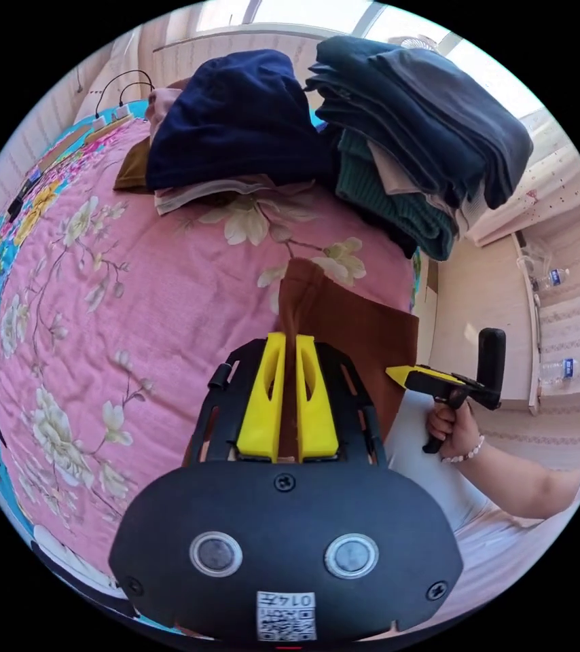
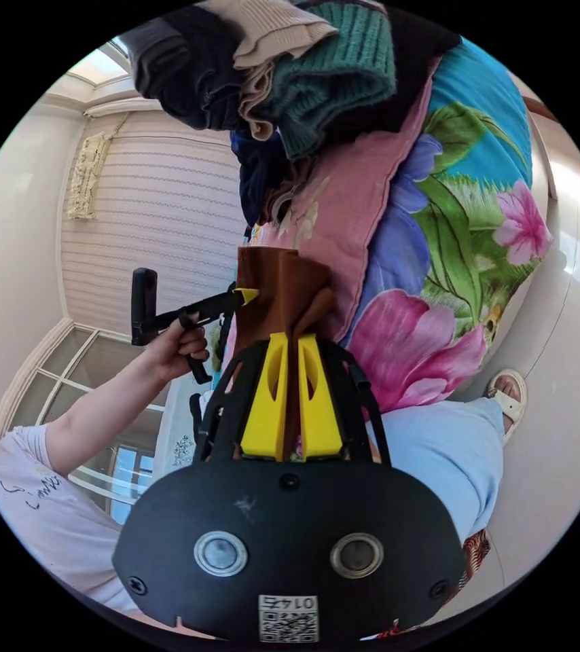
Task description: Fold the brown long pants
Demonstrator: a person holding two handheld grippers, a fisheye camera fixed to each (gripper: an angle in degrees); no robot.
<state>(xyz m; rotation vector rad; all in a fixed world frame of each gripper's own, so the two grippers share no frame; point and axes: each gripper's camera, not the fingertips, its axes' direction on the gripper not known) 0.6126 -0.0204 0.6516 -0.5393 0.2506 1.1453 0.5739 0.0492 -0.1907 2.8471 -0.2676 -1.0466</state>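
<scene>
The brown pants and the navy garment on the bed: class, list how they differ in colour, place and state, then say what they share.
The brown pants are rust brown; the navy garment is dark blue. The brown pants hang off the bed's near edge, while the navy garment lies farther back beside the stacked clothes. The left gripper pinches the brown pants; nothing touches the navy garment. Both rest on the pink floral bedspread.

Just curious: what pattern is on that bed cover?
Pink with pale flowers, best in the left gripper view.
</scene>
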